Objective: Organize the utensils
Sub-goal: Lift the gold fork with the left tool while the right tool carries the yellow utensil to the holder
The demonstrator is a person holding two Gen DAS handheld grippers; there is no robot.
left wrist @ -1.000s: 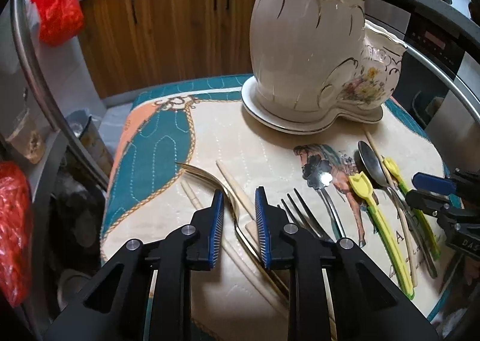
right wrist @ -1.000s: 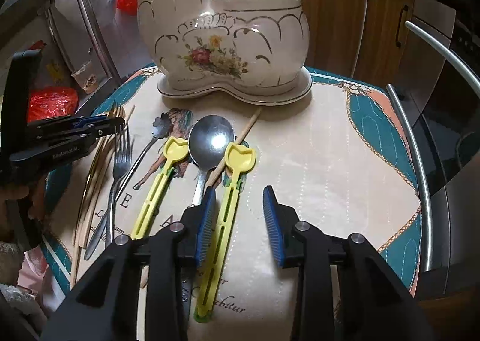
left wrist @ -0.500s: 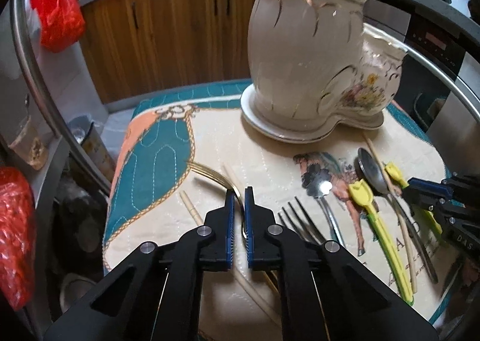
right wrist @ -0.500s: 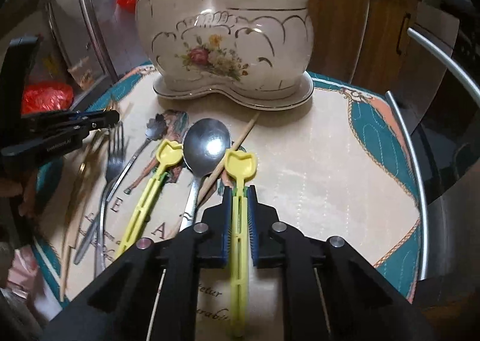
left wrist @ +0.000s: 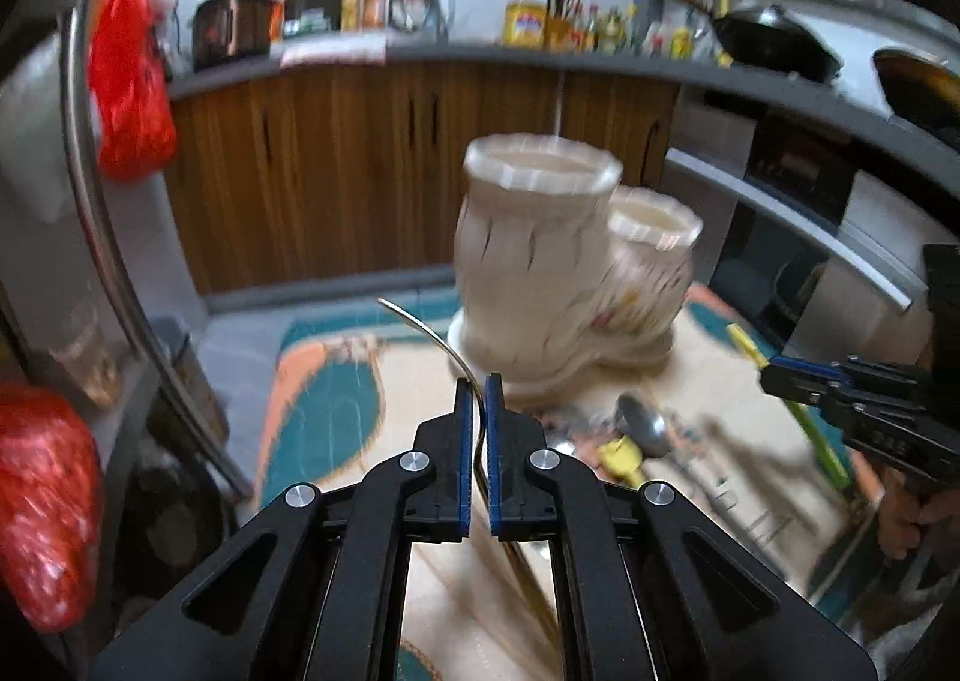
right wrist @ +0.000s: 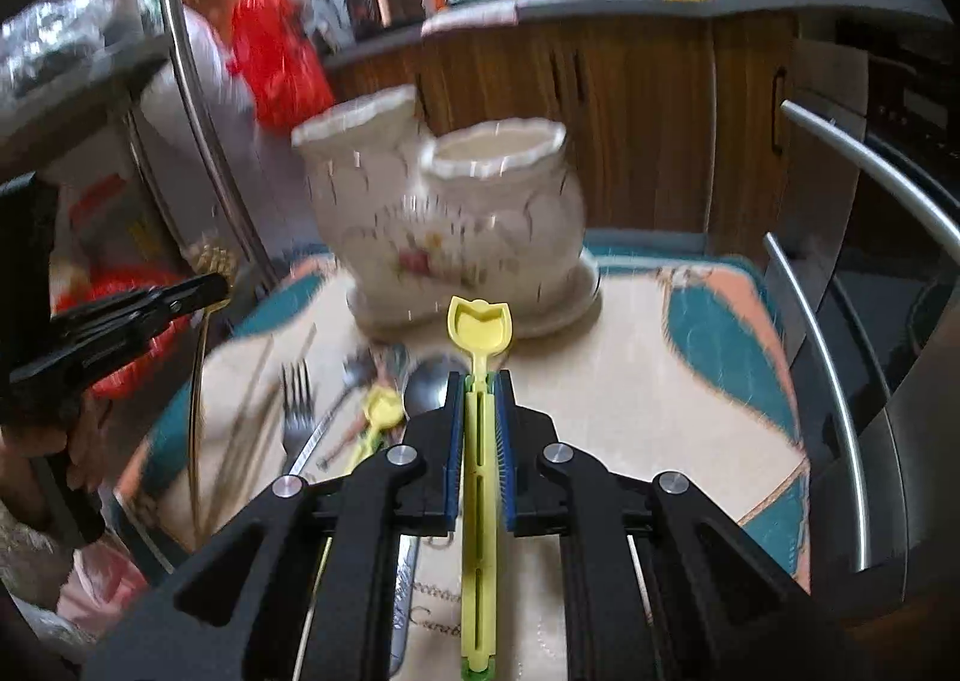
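My left gripper (left wrist: 478, 381) is shut on the thin curved stem of a gold utensil (left wrist: 420, 321), held above the mat; its end arcs up to the left. My right gripper (right wrist: 480, 378) is shut on a yellow plastic scoop (right wrist: 480, 327), head forward, lifted off the mat. Just beyond both stands the cream two-pot ceramic holder (left wrist: 540, 261) (right wrist: 450, 225), blurred. In the left wrist view the right gripper (left wrist: 774, 372) shows at the right edge with the yellow scoop (left wrist: 744, 345). On the mat lie a steel spoon (right wrist: 429, 381), a fork (right wrist: 297, 399) and a second yellow scoop (right wrist: 381, 411).
A patterned cream and teal mat (right wrist: 690, 381) covers the small table. Wooden chopsticks (right wrist: 252, 411) lie at its left side. Curved metal rails (right wrist: 840, 381) (left wrist: 120, 261) flank the table. Red bags (left wrist: 129, 99) hang to the left; wooden cabinets (left wrist: 360, 171) stand behind.
Both grippers closed, the left on the gold utensil and the right on the yellow scoop, then rose off the mat with them. Both views tilted upward.
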